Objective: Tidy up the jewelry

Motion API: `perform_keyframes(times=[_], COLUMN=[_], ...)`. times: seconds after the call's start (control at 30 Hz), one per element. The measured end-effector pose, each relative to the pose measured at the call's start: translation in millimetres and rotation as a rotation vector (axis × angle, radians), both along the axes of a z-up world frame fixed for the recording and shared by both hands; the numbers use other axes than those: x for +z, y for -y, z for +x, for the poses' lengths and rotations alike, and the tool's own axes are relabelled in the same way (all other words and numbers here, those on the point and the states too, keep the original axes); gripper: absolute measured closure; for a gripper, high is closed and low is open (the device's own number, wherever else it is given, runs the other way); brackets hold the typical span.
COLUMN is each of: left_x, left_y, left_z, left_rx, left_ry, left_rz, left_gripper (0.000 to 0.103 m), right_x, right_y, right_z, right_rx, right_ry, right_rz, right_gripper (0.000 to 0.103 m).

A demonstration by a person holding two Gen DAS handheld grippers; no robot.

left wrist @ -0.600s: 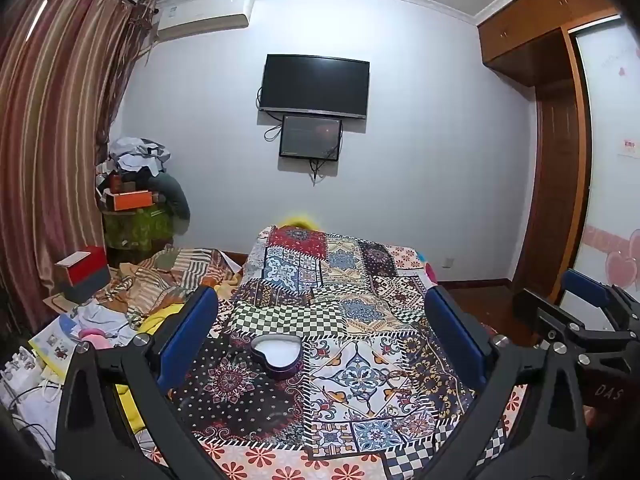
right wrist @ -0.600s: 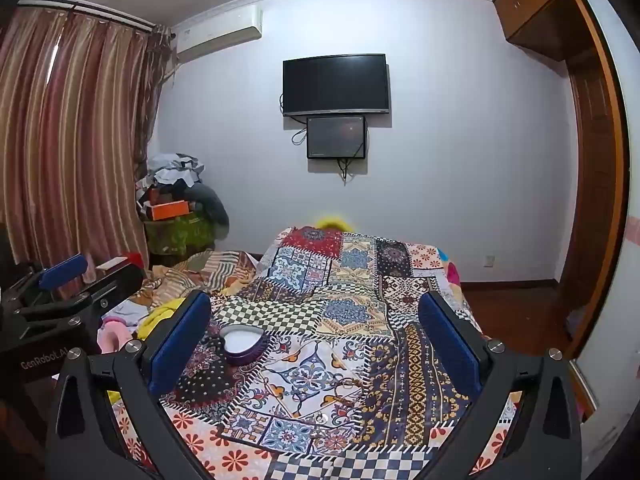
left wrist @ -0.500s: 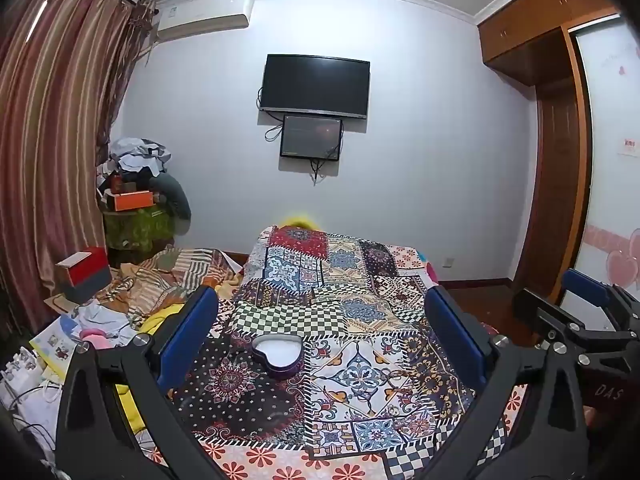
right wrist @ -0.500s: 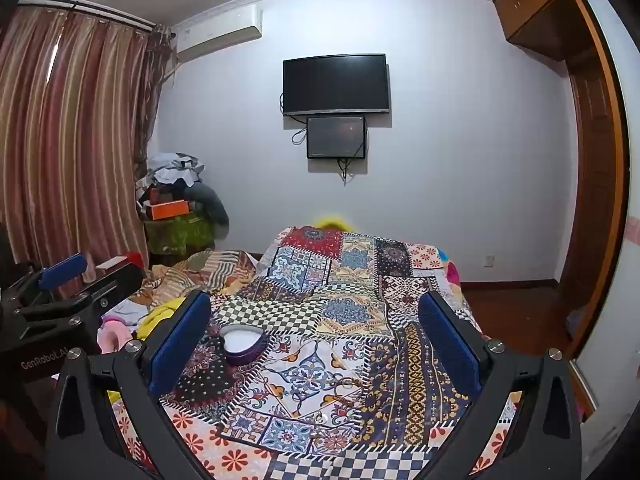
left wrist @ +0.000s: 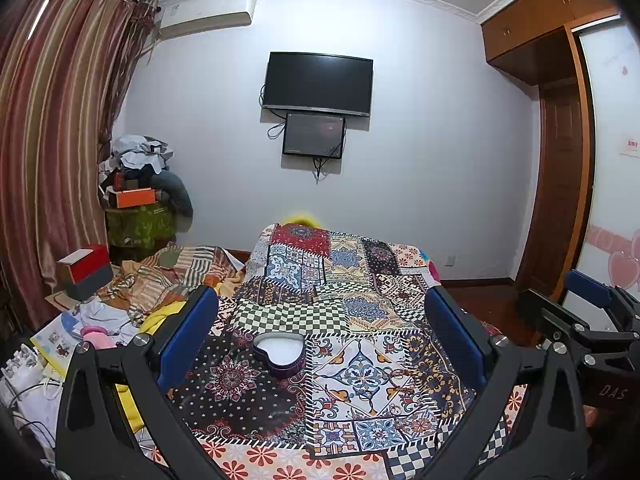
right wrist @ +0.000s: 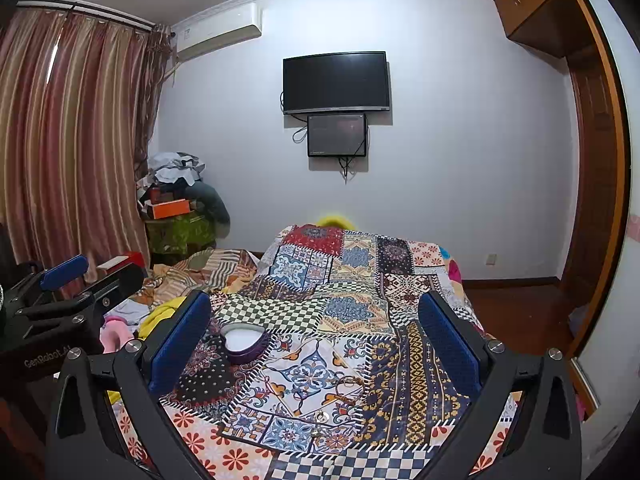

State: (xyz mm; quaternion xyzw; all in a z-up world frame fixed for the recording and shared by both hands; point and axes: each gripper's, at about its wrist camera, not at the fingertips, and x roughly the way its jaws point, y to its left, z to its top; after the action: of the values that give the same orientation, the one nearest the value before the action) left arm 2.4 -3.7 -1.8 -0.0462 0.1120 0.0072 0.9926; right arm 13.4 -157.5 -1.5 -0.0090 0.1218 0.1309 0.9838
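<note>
A purple heart-shaped box (left wrist: 279,354) with a white lining lies open on the patchwork bedspread (left wrist: 360,280). In the right wrist view the same box (right wrist: 243,342) sits just inside the left finger. Small gold jewelry pieces (right wrist: 347,383) lie on the cloth to its right and nearer me, with a small ring-like piece (right wrist: 320,416) closer still. My left gripper (left wrist: 320,340) hovers open above the bed, nothing between its blue pads. My right gripper (right wrist: 316,344) is open and empty too, held beside the left one.
Crumpled clothes and blankets (left wrist: 160,280), a red and grey box (left wrist: 86,270) and papers crowd the bed's left side. A striped curtain (left wrist: 48,160) hangs at left. Two screens (left wrist: 318,82) are mounted on the far wall. A wooden wardrobe (left wrist: 560,184) stands at right.
</note>
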Motion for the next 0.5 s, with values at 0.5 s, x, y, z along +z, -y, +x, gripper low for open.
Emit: perform_keyframes(times=[0.5], left_x=[0.6], left_y=[-2.4], left_z=[0.2], left_rx=[-0.001], left_ry=[-0.001], left_rz=[0.002], left_gripper=[0.0], right_x=[0.1], right_y=[0.8], right_z=[1.4], right_rx=[0.0], right_ry=[-0.004], right_rz=[0.0], right_gripper=[0.0])
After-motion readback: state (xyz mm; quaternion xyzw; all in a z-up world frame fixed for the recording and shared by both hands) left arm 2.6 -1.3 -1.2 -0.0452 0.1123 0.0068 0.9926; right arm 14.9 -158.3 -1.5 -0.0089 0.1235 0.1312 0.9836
